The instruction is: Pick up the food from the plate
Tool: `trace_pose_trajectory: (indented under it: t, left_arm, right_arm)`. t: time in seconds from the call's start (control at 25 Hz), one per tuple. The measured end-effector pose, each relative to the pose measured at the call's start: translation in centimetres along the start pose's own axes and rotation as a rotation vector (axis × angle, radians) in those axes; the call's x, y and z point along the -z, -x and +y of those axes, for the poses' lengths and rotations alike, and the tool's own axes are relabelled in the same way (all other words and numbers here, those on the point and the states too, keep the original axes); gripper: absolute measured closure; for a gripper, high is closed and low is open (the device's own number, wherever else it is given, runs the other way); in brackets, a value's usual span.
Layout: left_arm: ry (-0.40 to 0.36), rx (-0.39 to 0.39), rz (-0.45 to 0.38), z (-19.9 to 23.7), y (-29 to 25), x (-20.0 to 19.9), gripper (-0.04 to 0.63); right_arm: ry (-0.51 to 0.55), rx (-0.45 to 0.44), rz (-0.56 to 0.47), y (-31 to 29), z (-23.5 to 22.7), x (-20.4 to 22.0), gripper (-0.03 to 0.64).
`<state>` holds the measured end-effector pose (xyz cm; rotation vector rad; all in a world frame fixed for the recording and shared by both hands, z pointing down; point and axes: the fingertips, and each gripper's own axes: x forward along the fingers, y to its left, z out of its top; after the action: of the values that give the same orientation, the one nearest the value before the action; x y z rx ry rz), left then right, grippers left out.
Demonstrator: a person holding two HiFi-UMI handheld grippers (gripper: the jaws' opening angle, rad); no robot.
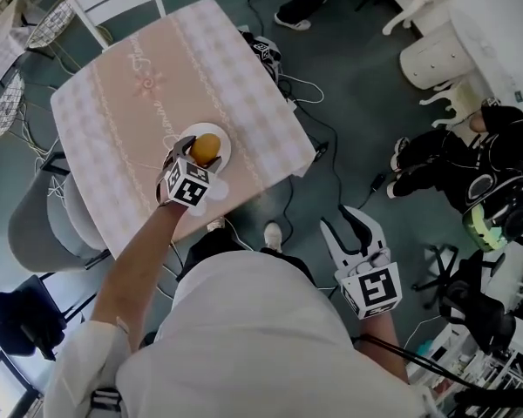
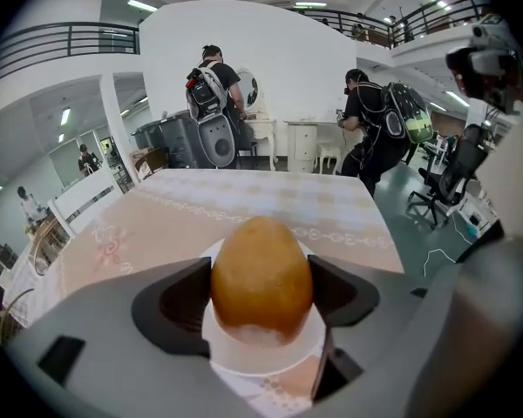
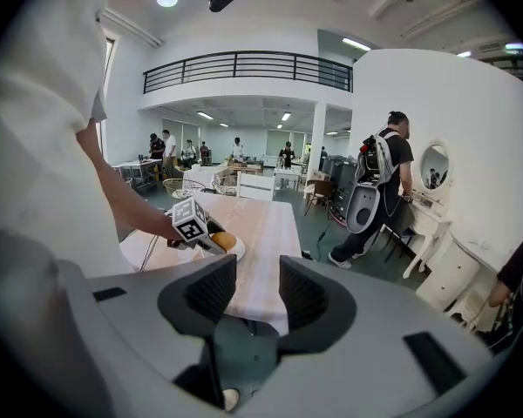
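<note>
Over on the left, the tabletop (image 1: 157, 68) is wearing a pale pink checked cloth, and the white plate (image 1: 224, 146) is sitting close to its near edge, probably so the person can reach it without leaning far. The person is stretching the left arm out over that edge and holding the left gripper (image 1: 192, 159) tipped downward onto the plate. Its fingers (image 2: 179, 307) are standing released and spread wide, one on each side of the food (image 1: 206, 148). From here I would say they are flanking it closely, not squeezing it, since the food is still resting on the plate. Coming in from above like this is lining the dark pads up with its widest part, which should make closing on it simple.

The food itself is looking egg-shaped and orange-yellow, with a dull, faintly dimpled skin and a paler patch low down where it meets the plate. Seen from the left gripper, its narrower end is pointing up. What kind of food it is, I cannot tell.

Further right, clear of the tabletop, the right gripper (image 1: 349, 229) is hanging over the grey floor beside the person. Its fingers (image 3: 211, 290) are parted with nothing between them, seemingly just keeping out of the way.
</note>
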<state>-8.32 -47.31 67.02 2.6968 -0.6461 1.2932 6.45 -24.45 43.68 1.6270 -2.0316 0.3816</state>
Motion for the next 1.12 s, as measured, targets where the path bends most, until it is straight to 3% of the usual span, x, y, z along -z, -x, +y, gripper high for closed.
trace_pose_trajectory:
  t: [0.48,1.12]
  left_arm:
    - [0.101,-0.046,-0.056,-1.8,5.5,-1.9,0.236]
    - [0.225,-0.118,-0.242,-8.3,18.5,-8.3,0.238]
  right_arm:
    - [0.037,-0.105,-0.050,0.5,-1.0,0.8,0.456]
    - [0.146,-0.310,-0.119,0.9,-1.5,1.8,0.456]
